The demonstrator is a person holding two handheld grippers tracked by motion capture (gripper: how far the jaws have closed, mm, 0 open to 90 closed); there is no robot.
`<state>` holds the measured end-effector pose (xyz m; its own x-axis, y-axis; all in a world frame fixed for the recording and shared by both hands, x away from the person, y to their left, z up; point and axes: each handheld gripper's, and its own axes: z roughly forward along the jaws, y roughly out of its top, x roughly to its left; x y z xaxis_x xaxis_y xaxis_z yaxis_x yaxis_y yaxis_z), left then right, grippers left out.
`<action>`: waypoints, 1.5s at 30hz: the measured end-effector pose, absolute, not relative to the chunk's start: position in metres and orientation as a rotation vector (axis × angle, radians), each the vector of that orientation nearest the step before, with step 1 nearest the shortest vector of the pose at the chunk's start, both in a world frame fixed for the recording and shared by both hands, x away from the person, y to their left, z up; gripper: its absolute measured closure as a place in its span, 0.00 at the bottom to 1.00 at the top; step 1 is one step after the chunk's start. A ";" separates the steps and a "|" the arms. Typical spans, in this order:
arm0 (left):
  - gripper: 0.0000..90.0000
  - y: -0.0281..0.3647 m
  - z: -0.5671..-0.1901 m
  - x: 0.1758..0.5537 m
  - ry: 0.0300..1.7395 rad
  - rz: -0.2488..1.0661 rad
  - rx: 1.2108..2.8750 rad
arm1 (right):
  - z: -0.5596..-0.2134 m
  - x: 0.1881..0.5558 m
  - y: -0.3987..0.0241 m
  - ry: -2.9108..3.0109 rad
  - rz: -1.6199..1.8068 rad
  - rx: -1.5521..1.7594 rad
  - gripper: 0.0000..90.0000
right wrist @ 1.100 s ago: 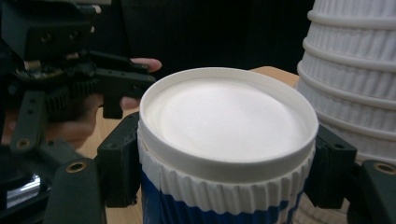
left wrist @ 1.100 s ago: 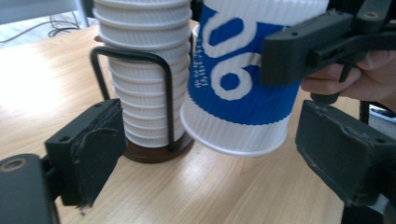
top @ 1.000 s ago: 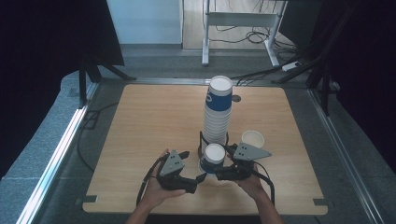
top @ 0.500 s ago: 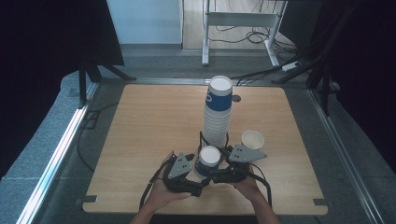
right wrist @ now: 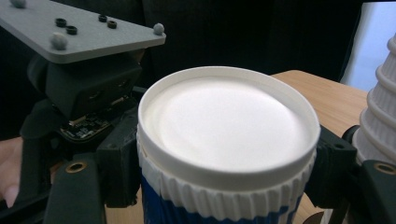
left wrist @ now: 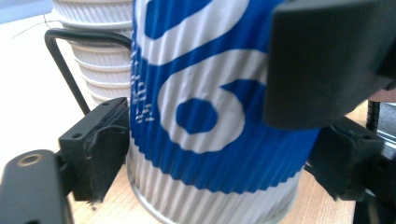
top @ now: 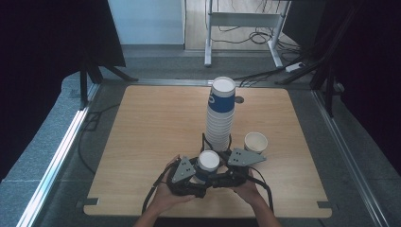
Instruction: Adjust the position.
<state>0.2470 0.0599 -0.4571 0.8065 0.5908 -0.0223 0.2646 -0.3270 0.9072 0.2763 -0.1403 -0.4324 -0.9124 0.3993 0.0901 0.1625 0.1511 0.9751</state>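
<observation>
On the pale wooden table [top: 142,142] the tall stack of ribbed white paper cups with a blue-printed one on top [top: 220,113] stands mid-table, and just in front of it a single blue-and-white ribbed paper cup [top: 208,163] sits near the front edge, apparently freshly separated and not yet set anywhere. The left gripper [top: 201,177], jaws having just closed, pinches its lower wall, and the right gripper [top: 215,172] clasps it below the rim. An open white cup [top: 256,142] stands beside the stack, crowding the right.
</observation>
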 end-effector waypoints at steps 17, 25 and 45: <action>0.16 0.058 -0.459 0.248 0.647 0.371 1.935 | -0.432 0.275 -0.139 2.234 1.859 0.546 0.30; 0.18 0.059 -0.459 0.247 0.639 0.374 1.948 | -0.432 0.275 -0.139 2.241 1.843 0.537 0.30; 0.21 0.056 -0.462 0.253 0.627 0.537 2.070 | -0.424 0.277 -0.152 2.268 1.831 0.554 0.18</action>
<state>0.2530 0.0563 -0.4616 0.7788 0.6119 0.1382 0.2304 -0.4840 0.8442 0.2773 -0.1519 -0.4239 -0.9154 0.3909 0.0960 0.1761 0.1747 0.9687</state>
